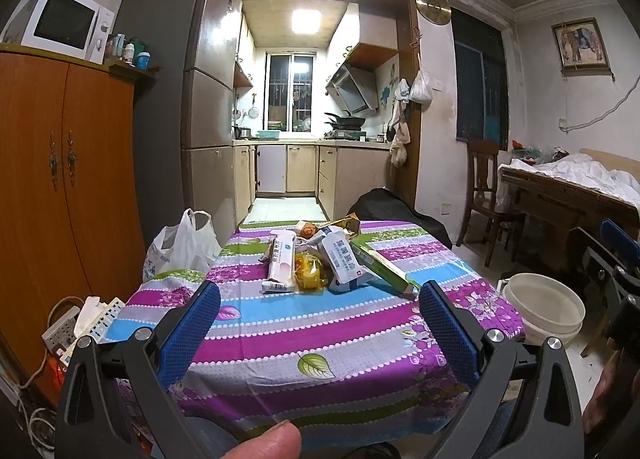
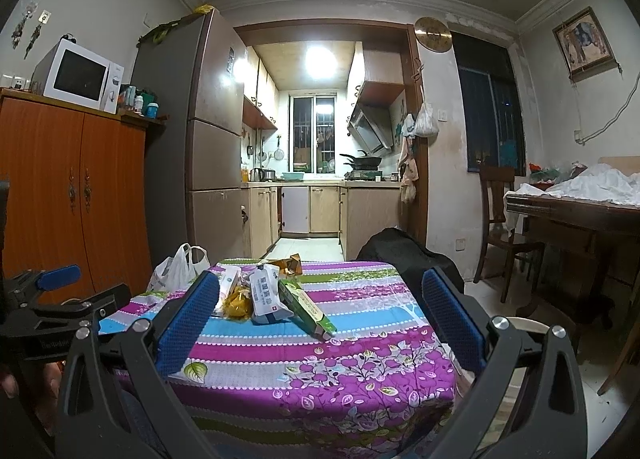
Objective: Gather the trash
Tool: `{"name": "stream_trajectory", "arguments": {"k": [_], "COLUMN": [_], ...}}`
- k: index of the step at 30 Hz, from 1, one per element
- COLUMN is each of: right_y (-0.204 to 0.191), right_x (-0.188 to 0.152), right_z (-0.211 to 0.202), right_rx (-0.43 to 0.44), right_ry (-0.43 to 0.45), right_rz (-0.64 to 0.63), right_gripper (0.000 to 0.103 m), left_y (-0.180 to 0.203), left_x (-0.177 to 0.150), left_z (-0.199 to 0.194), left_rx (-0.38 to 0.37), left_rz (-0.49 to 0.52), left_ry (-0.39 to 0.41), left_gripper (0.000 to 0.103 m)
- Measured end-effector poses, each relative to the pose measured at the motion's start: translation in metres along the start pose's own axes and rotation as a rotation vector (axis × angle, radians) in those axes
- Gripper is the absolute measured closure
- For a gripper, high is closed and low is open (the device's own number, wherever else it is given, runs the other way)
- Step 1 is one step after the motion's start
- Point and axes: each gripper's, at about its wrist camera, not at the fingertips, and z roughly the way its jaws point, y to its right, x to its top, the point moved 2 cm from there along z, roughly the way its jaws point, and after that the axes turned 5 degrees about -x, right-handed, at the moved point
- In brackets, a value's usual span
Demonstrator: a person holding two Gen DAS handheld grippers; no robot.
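A table covered in a striped purple, blue and green floral cloth [image 1: 320, 323] fills the lower middle of both views, and everything else sits relative to it. Beside its right edge, on the floor, stands a round cream plastic bucket [image 1: 544, 307]; beside its far left corner slumps a white plastic carrier bag [image 1: 184, 243] with its handles up. On the far half of the table lies the trash, heaped together: a long green cardboard box [image 1: 384, 265] on the pile's right side, a white and blue crumpled packet [image 1: 340, 259] touching it, a long white and pink carton [image 1: 280, 263] on the left side, and a crinkled yellow wrapper [image 1: 308, 273] between those two (a brown and gold scrap lies behind them, too small to identify). The left gripper [image 1: 318, 295] hovers over the near edge of the table, blue pads spread wide and holding nothing. The right gripper [image 2: 320, 287] hovers likewise, spread apart and empty, well short of the pile.
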Motion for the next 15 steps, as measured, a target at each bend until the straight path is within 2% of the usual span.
{"name": "stream_trajectory", "arguments": {"k": [15], "right_y": [0.0003], "right_x": [0.0022], "right_z": [-0.0008], "right_rx": [0.001], "right_ry": [-0.002], "right_rz": [-0.001], "right_gripper": [0.005], "left_y": [-0.0006], "left_x": [0.0009], "left_z": [-0.0016], "left_rx": [0.007], "left_rz": [-0.013], "left_ry": [0.000], "left_gripper": [0.004]}}
